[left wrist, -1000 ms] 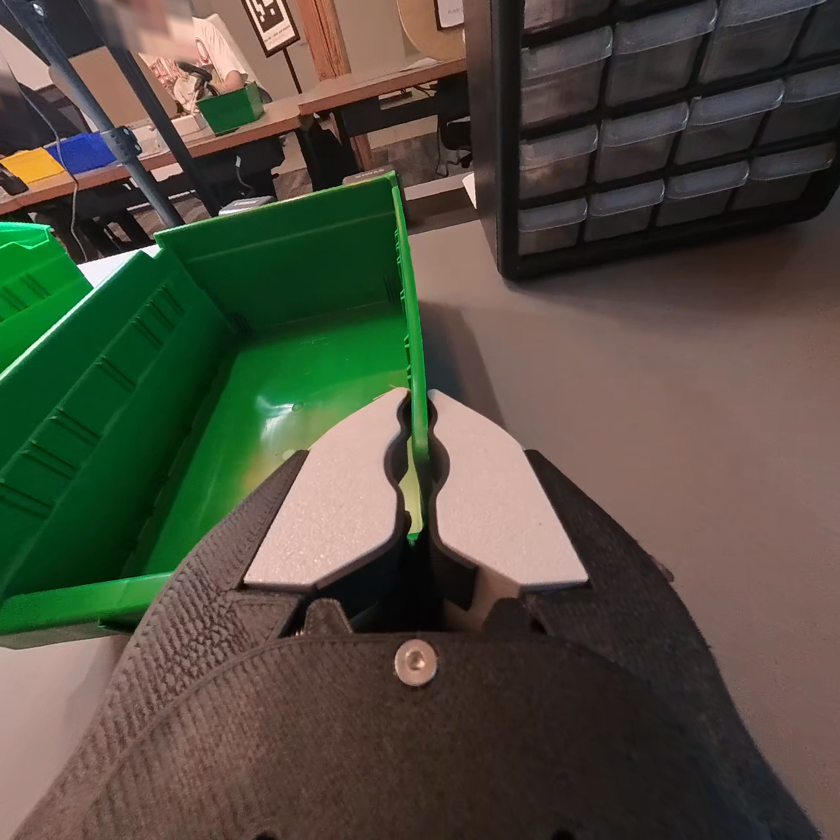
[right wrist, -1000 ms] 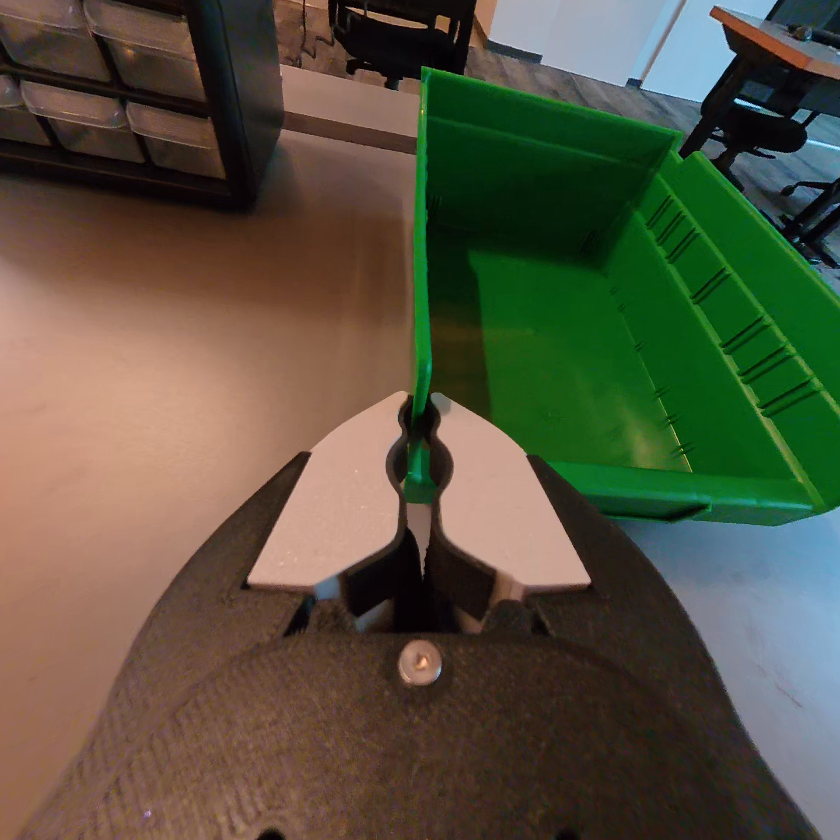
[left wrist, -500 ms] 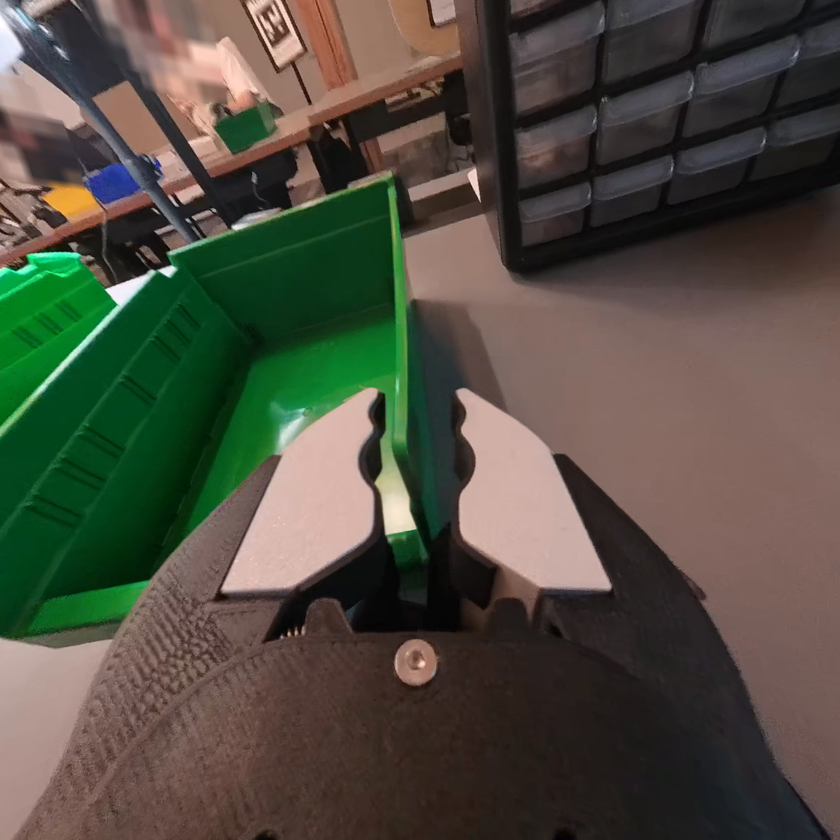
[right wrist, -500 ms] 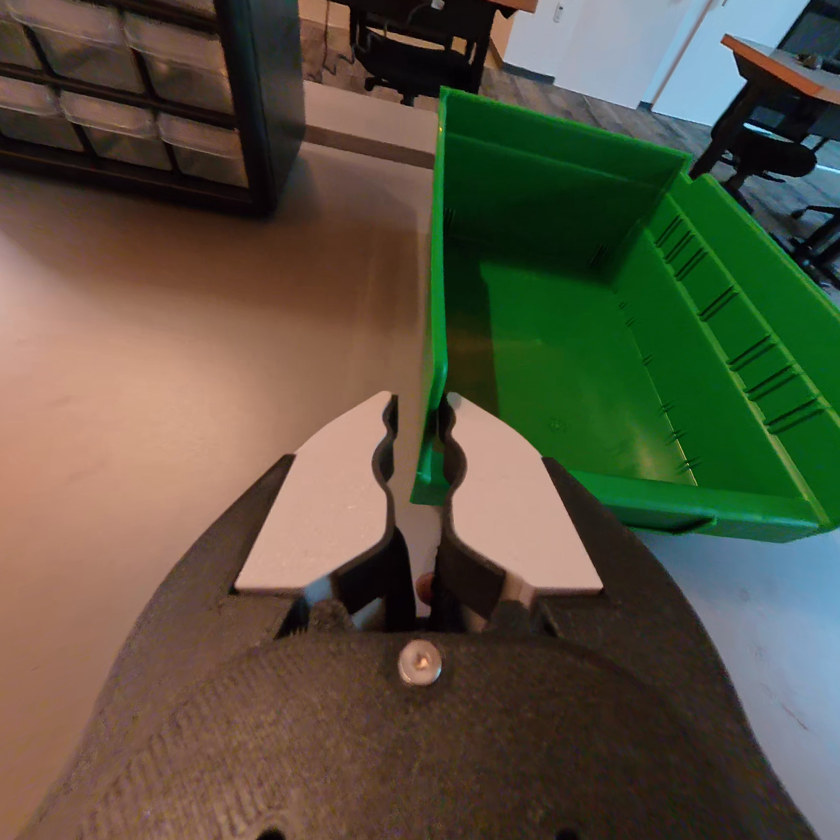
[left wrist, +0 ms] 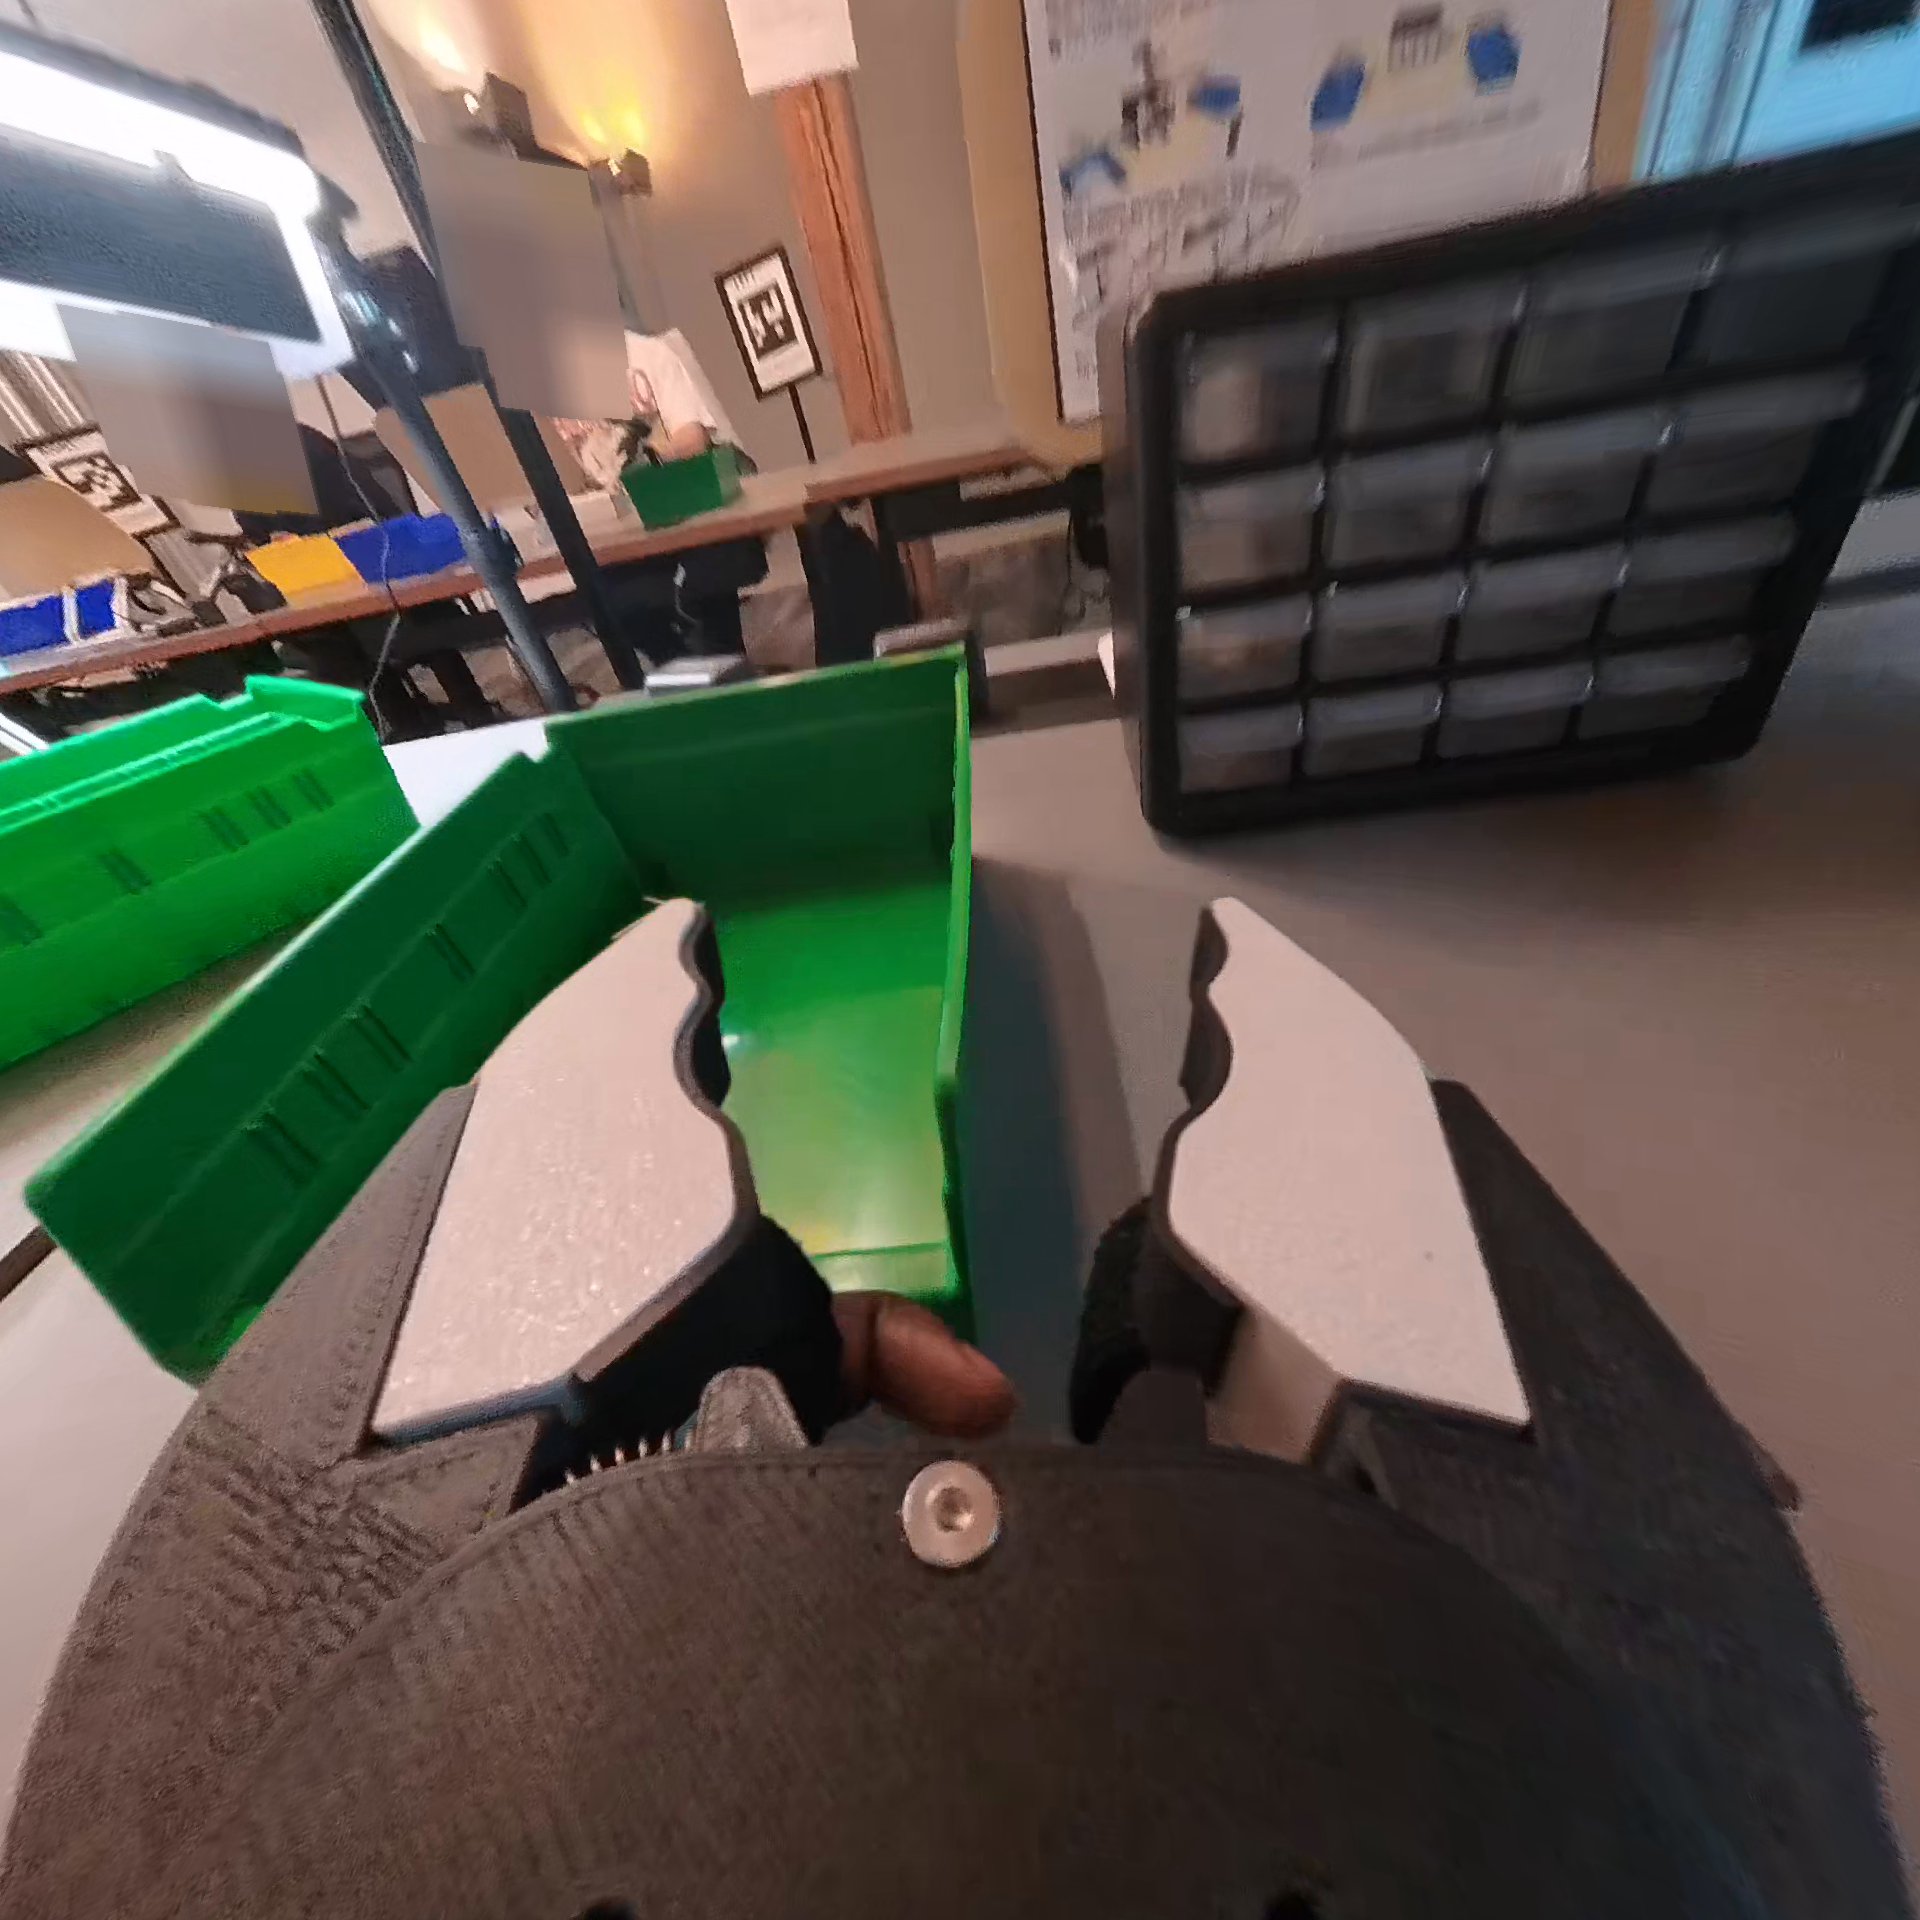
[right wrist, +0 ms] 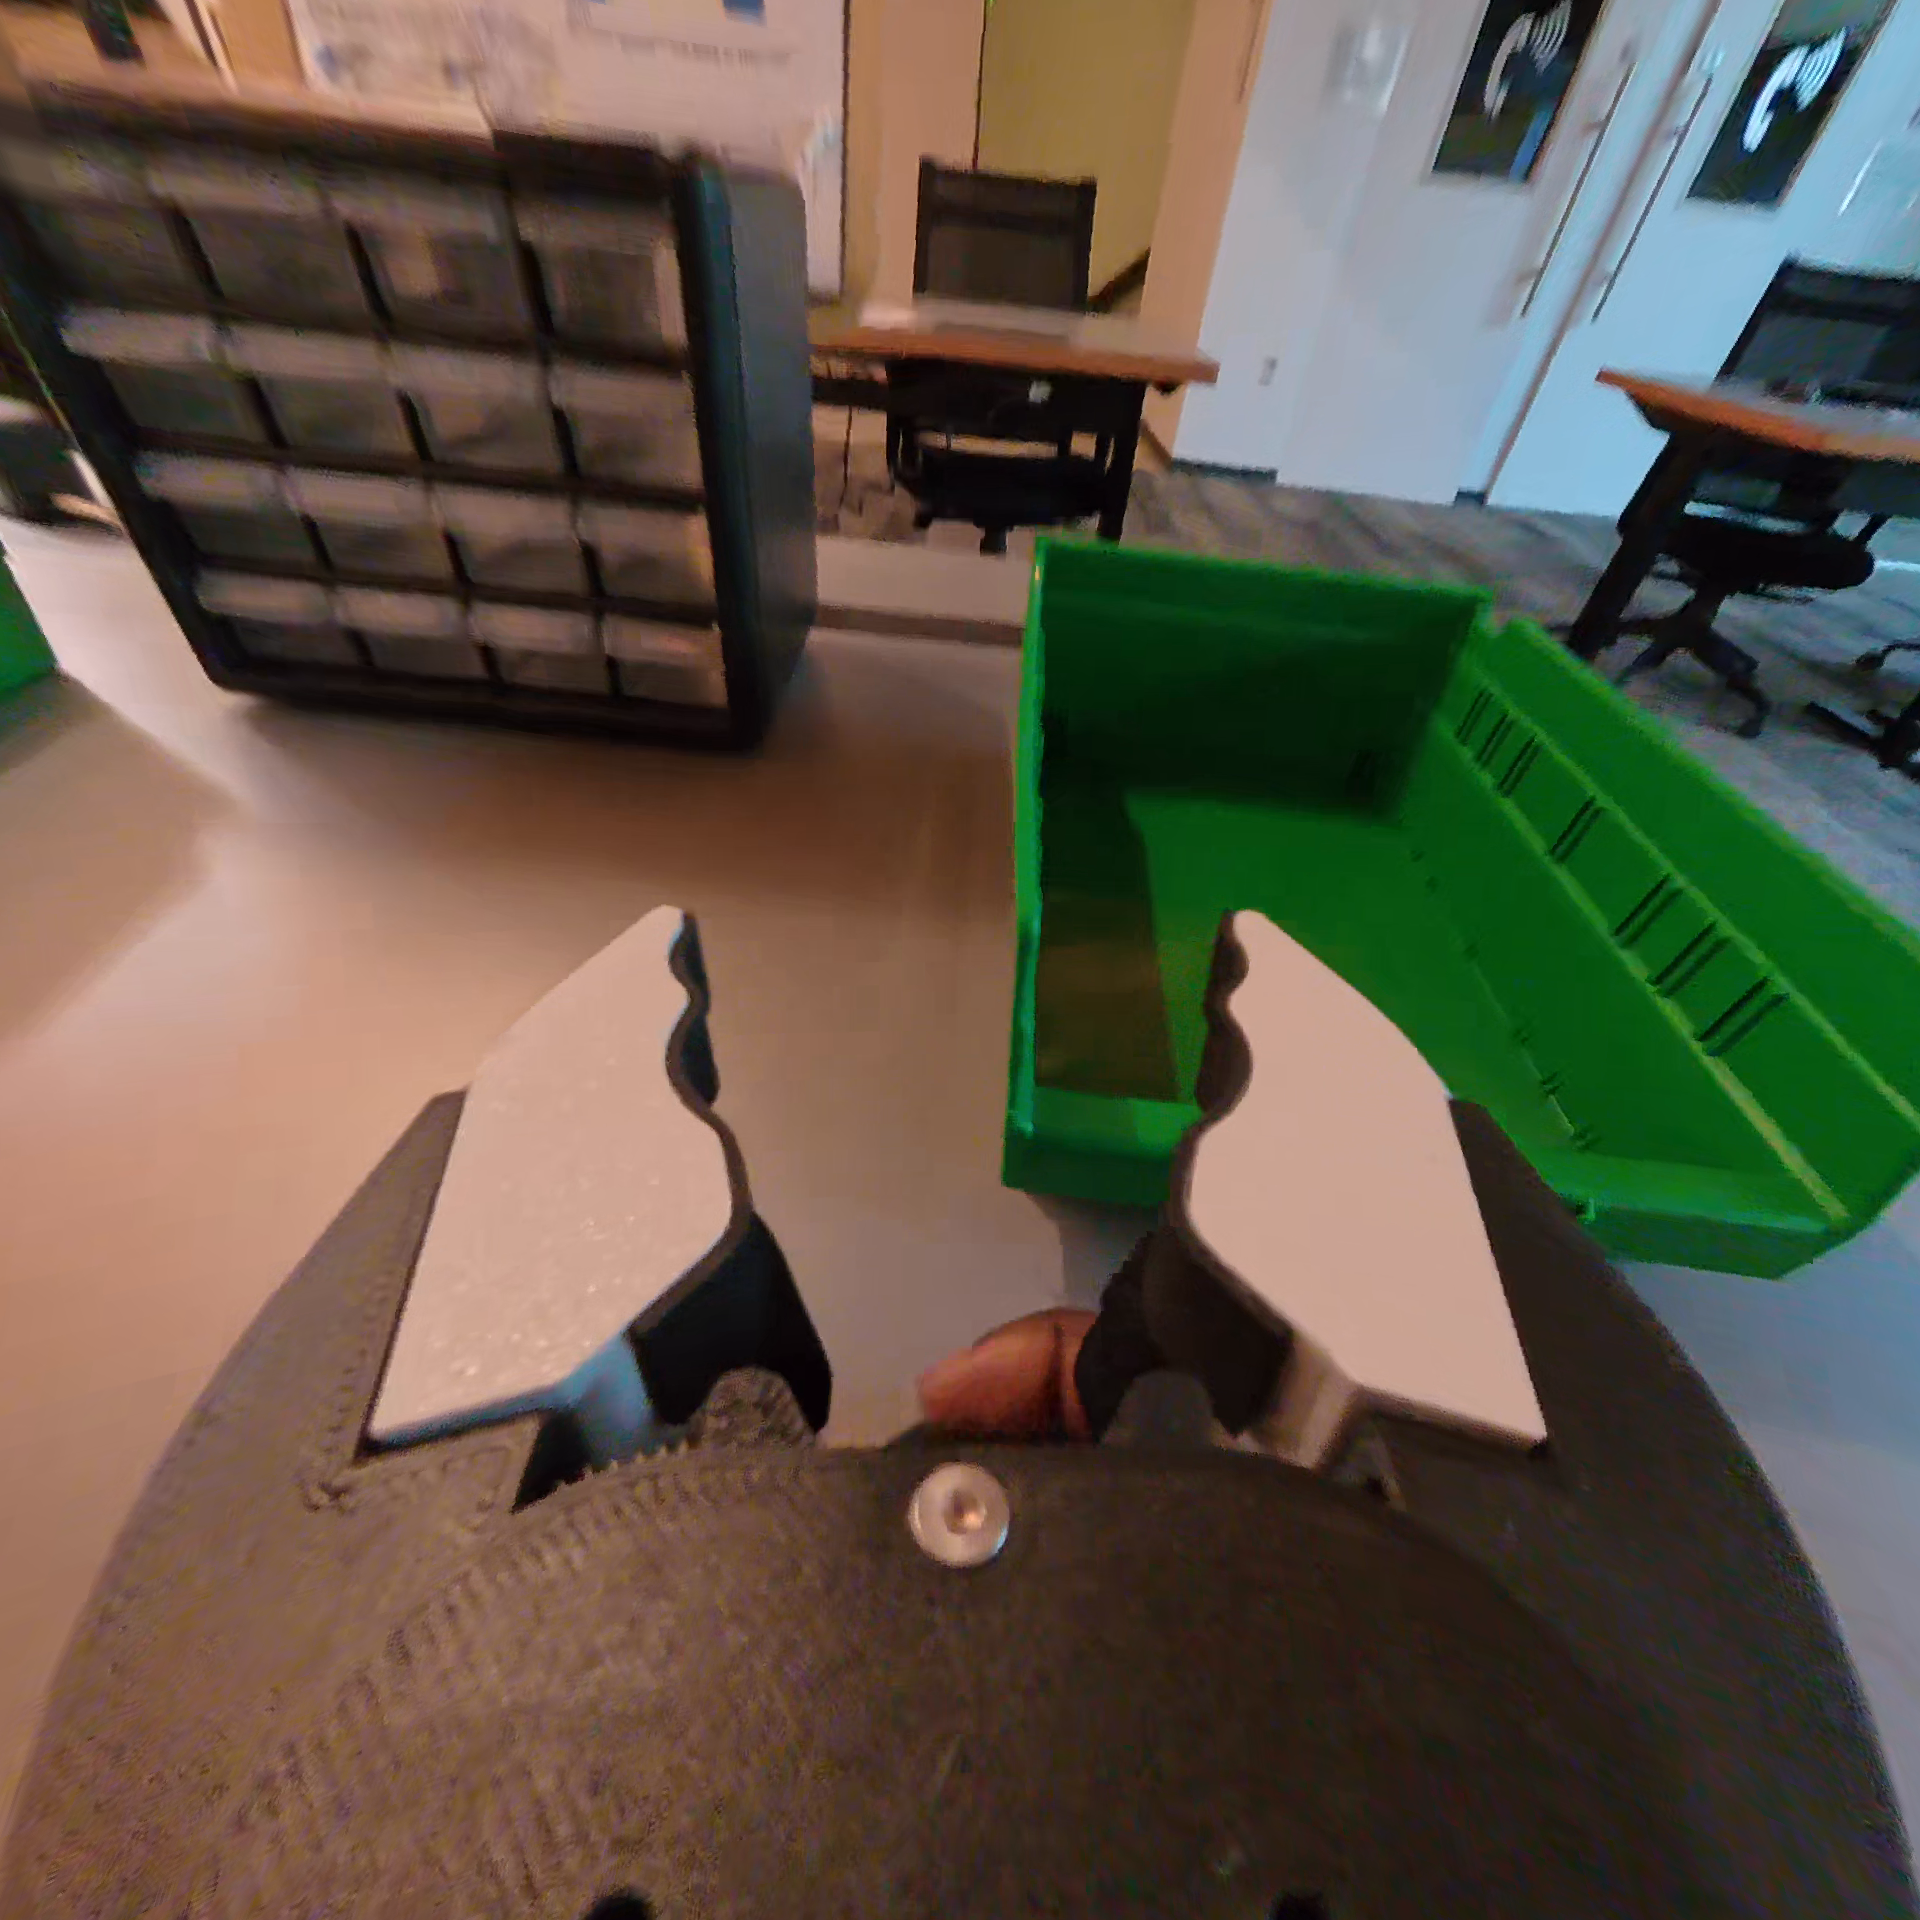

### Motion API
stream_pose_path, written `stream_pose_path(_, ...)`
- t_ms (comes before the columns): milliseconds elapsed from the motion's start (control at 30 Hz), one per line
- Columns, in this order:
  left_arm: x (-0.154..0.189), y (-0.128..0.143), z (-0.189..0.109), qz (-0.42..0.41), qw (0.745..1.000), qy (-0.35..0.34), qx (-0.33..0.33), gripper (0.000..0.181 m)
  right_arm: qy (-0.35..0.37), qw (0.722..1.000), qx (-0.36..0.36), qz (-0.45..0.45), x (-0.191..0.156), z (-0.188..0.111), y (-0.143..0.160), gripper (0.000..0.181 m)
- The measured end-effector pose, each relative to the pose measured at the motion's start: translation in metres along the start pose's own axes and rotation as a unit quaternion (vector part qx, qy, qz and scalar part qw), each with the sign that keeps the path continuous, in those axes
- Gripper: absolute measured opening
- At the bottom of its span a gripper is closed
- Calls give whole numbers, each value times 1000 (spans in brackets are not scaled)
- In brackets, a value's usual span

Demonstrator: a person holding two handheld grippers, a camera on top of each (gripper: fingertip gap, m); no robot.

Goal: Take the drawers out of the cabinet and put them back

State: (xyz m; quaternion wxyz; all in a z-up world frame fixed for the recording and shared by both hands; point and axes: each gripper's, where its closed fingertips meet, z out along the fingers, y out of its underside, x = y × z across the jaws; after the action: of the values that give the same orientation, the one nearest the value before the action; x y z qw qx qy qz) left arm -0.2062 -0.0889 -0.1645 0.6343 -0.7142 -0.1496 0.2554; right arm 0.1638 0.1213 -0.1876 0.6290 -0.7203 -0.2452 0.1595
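Observation:
A black cabinet (left wrist: 1496,551) with several clear small drawers, all pushed in, stands at the back of the grey table; it also shows in the right wrist view (right wrist: 436,447). A green bin (left wrist: 810,997) sits on the table on the left side, empty. My left gripper (left wrist: 951,920) is open and empty, raised above the bin's right wall. A second green bin (right wrist: 1351,862), also empty, sits on the right side. My right gripper (right wrist: 956,925) is open and empty, just left of that bin's left wall.
Another green bin (left wrist: 177,821) lies further left on the table. The grey table top (right wrist: 416,914) stretches between the bins and the cabinet. Desks, chairs and a person sit in the background behind the table.
Both grippers have let go of the green bin walls, opened wide and pulled back and upward. The cabinet now shows more fully in both views.

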Motion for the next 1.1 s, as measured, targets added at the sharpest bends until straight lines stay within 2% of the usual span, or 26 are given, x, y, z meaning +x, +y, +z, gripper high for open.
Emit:
stream_pose_path(100, 14, -20, -5, -35, 999, 12, 28, 100, -8, 999, 41, 0, -13, -8, -22, 96)
stream_pose_path(233, 47, -33, -6, -94, 992, 74, 43, 111, -27, 998, 65, -1, -35, -8, -33, 103)
stream_pose_path(367, 84, -27, -5, -86, 988, 127, 25, 119, -48, 997, 64, -13, -61, -4, -30, 112)
stream_pose_path(500, 109, -8, -2, -28, 991, 130, -8, 125, -68, 996, 60, -27, -86, -2, -26, 118)
stream_pose_path(833, 116, 16, 8, -20, 995, 90, -45, 127, -92, 995, 16, -21, -106, 7, -3, 124)
stream_pose_path(1100, 117, 22, 9, -15, 994, 89, -56, 125, -96, 995, -8, -25, -108, 15, 10, 126)
